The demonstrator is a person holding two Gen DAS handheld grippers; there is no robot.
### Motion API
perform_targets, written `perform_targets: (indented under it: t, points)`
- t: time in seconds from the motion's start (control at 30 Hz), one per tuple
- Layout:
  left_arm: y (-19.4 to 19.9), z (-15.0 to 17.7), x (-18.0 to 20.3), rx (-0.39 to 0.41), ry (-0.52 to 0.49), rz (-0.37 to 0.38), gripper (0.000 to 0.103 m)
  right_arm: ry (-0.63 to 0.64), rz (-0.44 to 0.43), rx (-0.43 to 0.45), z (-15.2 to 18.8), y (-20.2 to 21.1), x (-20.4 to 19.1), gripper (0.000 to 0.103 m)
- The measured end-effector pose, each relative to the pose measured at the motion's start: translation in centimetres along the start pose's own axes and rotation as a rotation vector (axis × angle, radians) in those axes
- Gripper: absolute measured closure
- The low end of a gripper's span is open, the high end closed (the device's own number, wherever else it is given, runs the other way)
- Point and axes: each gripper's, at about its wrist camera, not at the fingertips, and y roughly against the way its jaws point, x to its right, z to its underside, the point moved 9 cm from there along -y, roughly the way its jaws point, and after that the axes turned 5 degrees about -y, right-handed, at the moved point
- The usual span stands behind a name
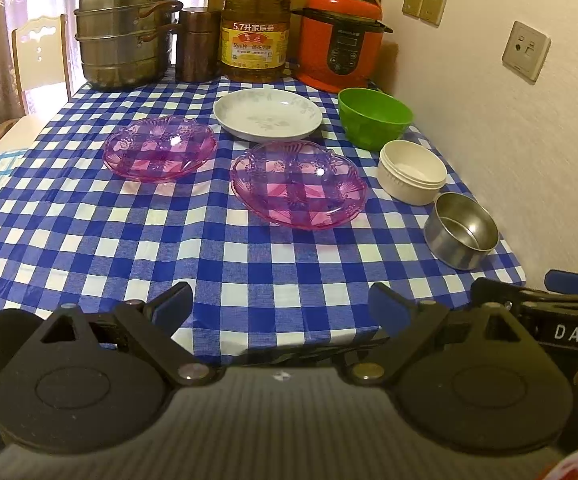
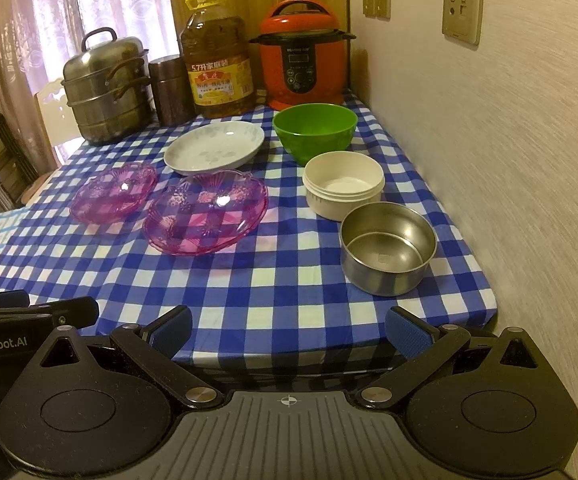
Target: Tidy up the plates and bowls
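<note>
Both the left gripper (image 1: 280, 307) and the right gripper (image 2: 288, 330) stand wide open and hold nothing, at the near edge of the checkered tablecloth (image 2: 289, 280). On it lie two pink glass plates (image 1: 297, 184) (image 1: 160, 148) and a white plate (image 1: 268, 113). Along the wall stand a green bowl (image 2: 314, 127), a white bowl (image 2: 343, 184) and a steel bowl (image 2: 387, 242).

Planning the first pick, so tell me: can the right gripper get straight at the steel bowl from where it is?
Probably yes. The right gripper is open and empty at the table's near edge, and only bare checked cloth lies between it and the steel bowl.
</note>
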Motion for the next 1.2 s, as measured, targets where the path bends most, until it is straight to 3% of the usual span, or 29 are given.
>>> perform_targets:
  t: [1.2]
  points:
    - [-0.02, -0.08, 0.09, 0.001, 0.0, -0.002, 0.009, -0.007, -0.005, 0.006, -0.29, 0.15, 0.16, 0.001]
